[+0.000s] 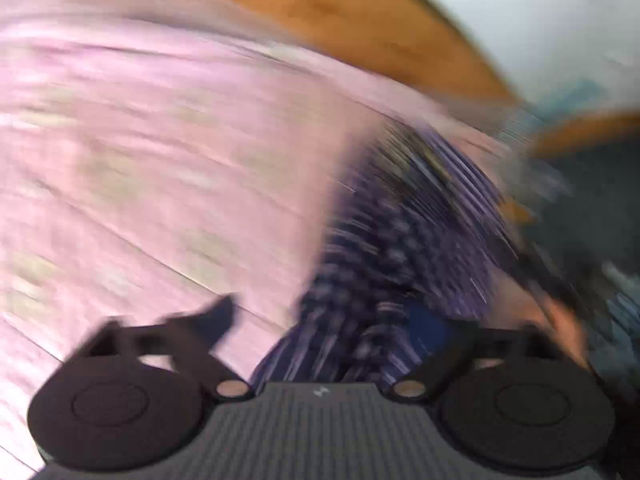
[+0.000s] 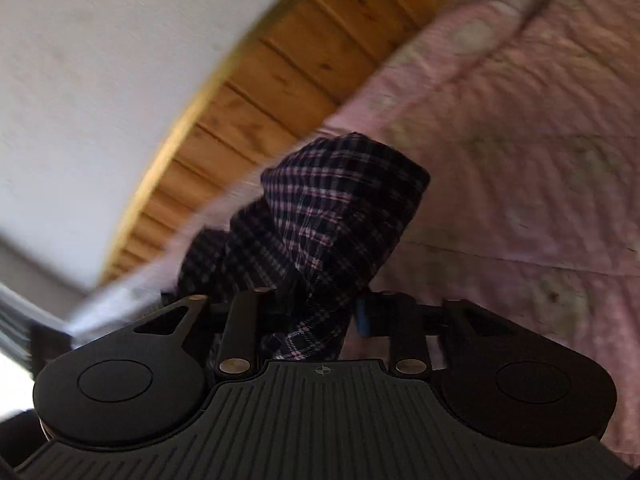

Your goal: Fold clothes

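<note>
A dark plaid garment (image 1: 400, 220) lies bunched on the pink bedspread (image 1: 160, 140) in the badly blurred left wrist view. It runs down between the fingers of my left gripper (image 1: 326, 320), which stand wide apart and do not press it. In the right wrist view the same plaid garment (image 2: 340, 200) rises as a crumpled bundle in front of my right gripper (image 2: 310, 312). Its lower end sits between the fingers and lies against the blue pad (image 2: 364, 316). The jaws stand partly apart. The left fingertip is hidden behind the cloth.
A wooden headboard (image 2: 260, 92) of planks runs along the far edge of the pink bedspread (image 2: 520, 160), with a white wall (image 2: 100, 60) behind it. The wooden headboard (image 1: 360, 8) also crosses the top of the left view, with dark blurred shapes (image 1: 592, 208) at right.
</note>
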The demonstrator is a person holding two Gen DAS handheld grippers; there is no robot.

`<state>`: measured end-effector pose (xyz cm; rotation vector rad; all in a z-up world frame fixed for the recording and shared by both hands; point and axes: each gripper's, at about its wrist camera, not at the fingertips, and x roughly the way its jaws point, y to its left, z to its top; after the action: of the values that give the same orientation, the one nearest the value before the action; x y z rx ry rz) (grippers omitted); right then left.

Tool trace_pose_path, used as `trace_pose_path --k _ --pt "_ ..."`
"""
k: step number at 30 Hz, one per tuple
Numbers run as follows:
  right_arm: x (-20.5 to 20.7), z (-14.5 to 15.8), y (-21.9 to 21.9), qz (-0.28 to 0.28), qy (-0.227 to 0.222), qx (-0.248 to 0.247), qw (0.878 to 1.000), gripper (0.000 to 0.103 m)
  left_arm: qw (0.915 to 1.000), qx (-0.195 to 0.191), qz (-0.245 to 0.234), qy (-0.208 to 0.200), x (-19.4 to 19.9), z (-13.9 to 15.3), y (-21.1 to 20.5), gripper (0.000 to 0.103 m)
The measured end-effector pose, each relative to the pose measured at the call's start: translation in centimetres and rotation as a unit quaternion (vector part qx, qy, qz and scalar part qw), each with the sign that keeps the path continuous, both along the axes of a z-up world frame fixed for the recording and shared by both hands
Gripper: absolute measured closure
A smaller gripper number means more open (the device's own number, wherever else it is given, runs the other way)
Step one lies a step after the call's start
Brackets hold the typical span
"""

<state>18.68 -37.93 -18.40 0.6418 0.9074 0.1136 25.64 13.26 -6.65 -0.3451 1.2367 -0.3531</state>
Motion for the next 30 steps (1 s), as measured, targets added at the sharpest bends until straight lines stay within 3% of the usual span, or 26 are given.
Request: trace_pose_path --k 1,2,4,7,9,11,15,18,24,30 --pt "0.0 -2.5 0.4 -0.005 0.046 -0.020 0.999 0.056 0.9991 0.020 0.036 0.012 0.4 -1.2 0.2 0.023" --pt "-0.3 -2.4 0.6 -0.002 0.045 -0.033 0.998 0.064 0.9962 0.040 0.072 0.025 0.8 -2.4 0.5 0.025" --pt "-1.2 -1.3 0.8 0.005 0.022 -0.058 0.998 0.058 0.9850 0.081 0.144 0.049 1.6 -4.8 0.9 0.026" --pt "-1.5 0.6 0.6 0.017 0.001 -0.089 0.996 0.050 0.9866 0.094 0.129 0.033 -1.1 -4.0 -1.8 0.022" --pt "-1.4 2.0 0.3 0.025 -0.007 -0.108 0.994 0.049 0.9887 0.092 0.117 0.019 0.0 -3.0 -2.8 0.018" --pt "-1.6 2.6 -0.1 0.020 -0.001 -0.110 0.994 0.045 0.9903 0.090 0.106 0.005 0.7 -2.0 -3.8 0.018" --pt "-2.8 3.0 -0.9 0.020 0.011 -0.109 0.994 0.042 0.9878 0.108 0.109 -0.026 -2.8 0.2 -6.2 0.013" --pt "-3.1 2.1 -1.3 0.025 0.020 -0.083 0.996 0.032 0.9845 0.122 0.121 -0.037 -4.9 1.3 -7.8 0.013" --pt "-1.6 -0.8 -4.0 -0.008 0.035 0.007 0.999 0.031 0.9830 0.109 0.146 -0.022 -8.6 1.5 -10.7 0.012" --pt "0.6 -3.0 -6.4 -0.028 0.037 0.048 0.998 0.028 0.9725 0.087 0.216 0.008 -11.8 -0.3 -11.9 0.011"
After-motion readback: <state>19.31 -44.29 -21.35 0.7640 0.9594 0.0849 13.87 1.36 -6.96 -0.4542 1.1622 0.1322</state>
